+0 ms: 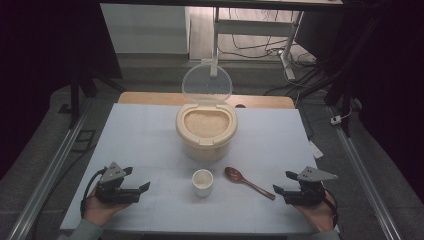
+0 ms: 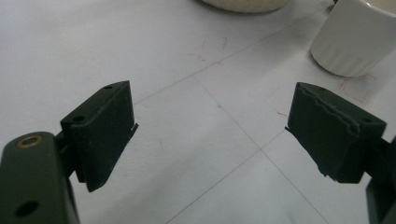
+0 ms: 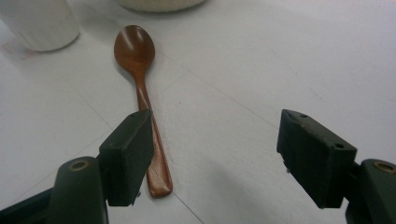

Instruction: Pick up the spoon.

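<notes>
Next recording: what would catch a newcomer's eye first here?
The big cream rice container at the table's centre, its clear lid flipped up and grain showing. In front of it stand a small white cup and, to its right, a brown wooden spoon. Both grippers, left and right, rest open near the front edge.

spoon [image 3: 140,88] | brown wood | flat on table | bowl beside cup [image 1: 202,182]

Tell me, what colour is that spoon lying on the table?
The wooden spoon is glossy reddish-brown; the right gripper view shows it best.
</notes>
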`<state>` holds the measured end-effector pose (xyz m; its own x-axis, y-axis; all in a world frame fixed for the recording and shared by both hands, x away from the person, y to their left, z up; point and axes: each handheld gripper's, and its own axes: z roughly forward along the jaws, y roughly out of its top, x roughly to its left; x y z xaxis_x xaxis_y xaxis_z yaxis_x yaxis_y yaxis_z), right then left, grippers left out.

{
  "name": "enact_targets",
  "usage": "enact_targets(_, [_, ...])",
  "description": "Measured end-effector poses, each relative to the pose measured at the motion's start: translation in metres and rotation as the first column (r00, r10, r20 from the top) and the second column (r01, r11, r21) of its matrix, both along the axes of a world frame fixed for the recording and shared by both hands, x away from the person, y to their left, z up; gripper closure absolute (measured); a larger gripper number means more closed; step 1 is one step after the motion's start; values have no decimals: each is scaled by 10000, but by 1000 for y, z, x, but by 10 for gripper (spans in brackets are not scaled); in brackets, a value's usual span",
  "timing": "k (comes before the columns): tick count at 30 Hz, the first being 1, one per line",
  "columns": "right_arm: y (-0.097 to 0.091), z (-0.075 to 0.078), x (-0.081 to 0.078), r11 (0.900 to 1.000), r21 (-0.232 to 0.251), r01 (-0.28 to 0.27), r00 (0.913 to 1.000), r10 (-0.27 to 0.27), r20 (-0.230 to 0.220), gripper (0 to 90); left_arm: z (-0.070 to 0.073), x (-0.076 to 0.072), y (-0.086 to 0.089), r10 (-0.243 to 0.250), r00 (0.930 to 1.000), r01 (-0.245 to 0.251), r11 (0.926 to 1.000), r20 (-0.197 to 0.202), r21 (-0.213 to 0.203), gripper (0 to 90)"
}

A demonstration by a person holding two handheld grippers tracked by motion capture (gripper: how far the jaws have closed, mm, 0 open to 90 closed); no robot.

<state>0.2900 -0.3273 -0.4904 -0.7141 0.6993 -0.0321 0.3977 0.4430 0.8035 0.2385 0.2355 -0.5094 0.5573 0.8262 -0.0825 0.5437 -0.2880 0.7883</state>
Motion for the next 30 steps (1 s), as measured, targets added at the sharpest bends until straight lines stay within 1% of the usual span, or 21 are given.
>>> enact_targets(1, [0,0,0,10000,0,0,10000,0,0,271,0,0,0,28,10000,-28,10000,-8,-1,149])
enact_targets(3, [4,7,1,9998,-155,-106,9999,105,-92,269,-1,1,0,55,10000,-55,10000,-43,3,149])
enact_targets(4, [6,10,1,9998,-191,-90,9999,88,-62,269,-1,1,0,68,10000,-68,10000,-55,12,149])
enact_targets(8, [13,24,3,9986,-504,-168,9993,152,-330,269,-2,1,-1,14,10000,-13,10000,-98,61,148])
enact_targets(9, [13,24,3,9986,-504,-168,9993,152,-330,269,-3,1,0,1,9999,-1,10000,-107,61,148])
enact_targets(10, [15,27,3,9982,-569,-205,9988,179,-448,269,-3,1,0,18,9999,-18,10000,-113,54,149])
enact_targets(11, [20,33,5,9972,-712,-224,9973,173,-717,268,-3,1,1,66,9999,-66,10000,-122,12,148])
enact_targets(13, [26,38,6,9954,-883,-369,9954,287,-916,268,-3,1,1,65,9999,-65,10000,-124,7,148])
enact_targets(14, [26,38,6,9954,-883,-369,9954,287,-916,268,-3,1,0,55,9999,-55,10000,-121,26,148])
enact_targets(15, [32,43,7,9933,-1051,-477,9935,363,-1078,268,-3,1,0,44,9999,-44,10000,-116,51,148])
enact_targets(16, [32,43,7,9933,-1051,-477,9935,363,-1078,268,-3,1,0,13,9999,-13,10000,-119,54,148])
enact_targets(18, [43,49,8,9885,-1336,-712,9897,533,-1331,269,-3,1,-1,-3,9999,4,10000,-127,71,148])
enact_targets(20, [45,50,8,9866,-1409,-818,9887,626,-1360,268,-3,1,-1,-13,9999,14,10000,-124,61,150])
enact_targets(21, [51,55,11,9815,-1648,-976,9860,728,-1501,269,-3,1,-1,-7,9999,7,10000,-118,54,151])
enact_targets(22, [54,56,12,9799,-1689,-1064,9852,809,-1515,269,-3,1,-1,-16,9999,17,10000,-110,31,151])
enact_targets(25, [65,62,18,9738,-1976,-1124,9818,781,-1732,271,-3,2,-1,-26,9999,27,10000,-115,38,152])
enact_targets(26, [65,62,18,9738,-1976,-1124,9818,781,-1732,271,-4,2,-1,-38,9999,38,10000,-126,34,152])
enact_targets(27, [69,63,20,9693,-2151,-1192,9817,828,-1713,274,-4,2,-1,-45,9999,46,10000,-132,37,152])
enact_targets(28, [76,64,23,9659,-2265,-1254,9783,824,-1904,277,-4,2,-1,-60,9999,61,10000,-133,47,152])
enact_targets(30, [78,63,25,9652,-2265,-1303,9766,856,-1973,278,-4,1,-1,-83,9999,84,10000,-135,53,152])
